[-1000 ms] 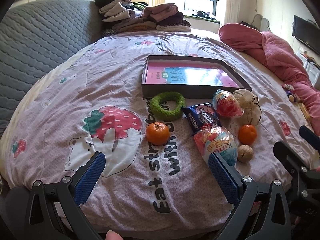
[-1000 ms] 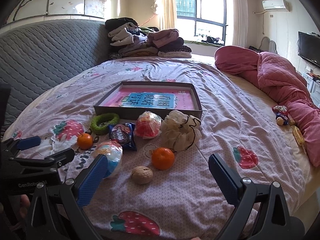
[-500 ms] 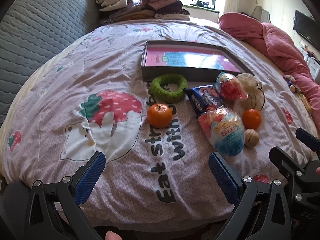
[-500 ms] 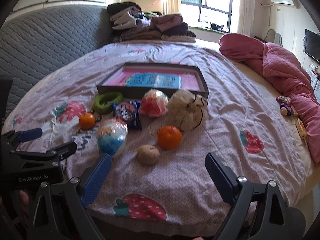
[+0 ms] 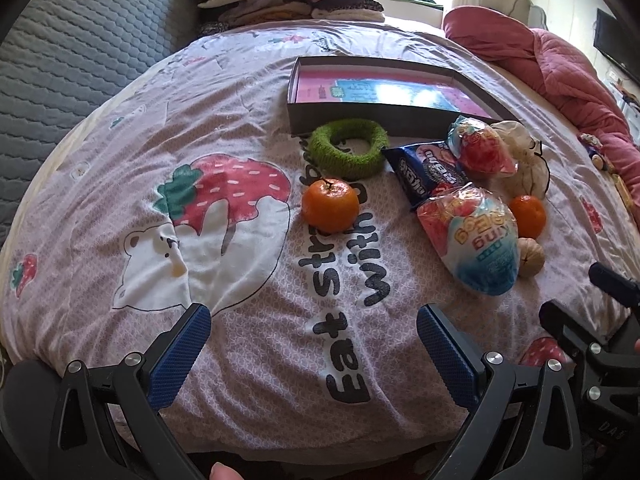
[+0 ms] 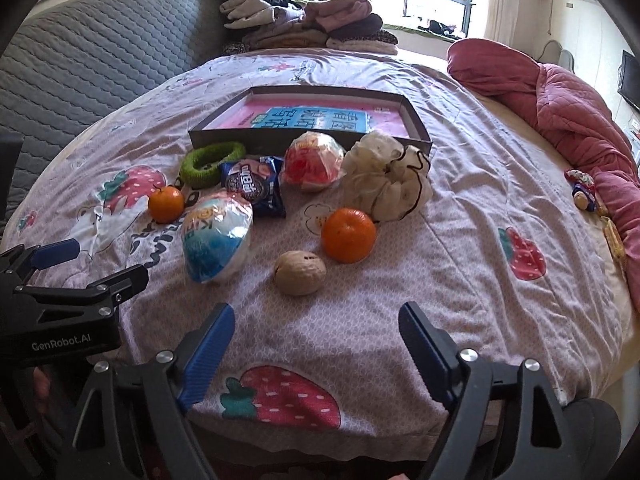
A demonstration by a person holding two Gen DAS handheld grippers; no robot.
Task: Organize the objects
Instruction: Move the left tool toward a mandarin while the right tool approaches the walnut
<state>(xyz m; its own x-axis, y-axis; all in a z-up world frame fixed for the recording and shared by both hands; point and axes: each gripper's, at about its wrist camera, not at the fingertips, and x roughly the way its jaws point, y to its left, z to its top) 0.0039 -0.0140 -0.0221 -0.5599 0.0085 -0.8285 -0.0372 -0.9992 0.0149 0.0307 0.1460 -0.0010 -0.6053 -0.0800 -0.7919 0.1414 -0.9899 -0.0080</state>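
A dark shallow box [image 5: 404, 118] [image 6: 304, 138] with a pink and blue sheet inside lies on the bed. In front of it lie a green knitted ring [image 5: 349, 153] [image 6: 211, 163], two oranges [image 5: 330, 205] [image 6: 349, 234], a blue cookie packet [image 5: 426, 169] [image 6: 253, 185], a red wrapped ball [image 5: 480, 150] [image 6: 313, 161], a blue-white wrapped egg [image 5: 476, 246] [image 6: 216, 236], a walnut [image 5: 530, 257] [image 6: 300, 272] and a cream mesh pouch [image 6: 386, 182]. My left gripper [image 5: 314, 346] is open and empty, short of the left orange. My right gripper [image 6: 316, 338] is open and empty, just short of the walnut.
The bed has a pink strawberry-print cover [image 5: 224, 200]. A grey quilted headboard [image 5: 80, 60] is on the left. Folded clothes [image 6: 304, 20] are piled at the back. A pink quilt [image 6: 568, 108] is bunched at the right, with small toys [image 6: 582, 190] beside it.
Both grippers have moved forward and tilted down toward the objects, which now look nearer and larger. Both stay open. No object has moved.
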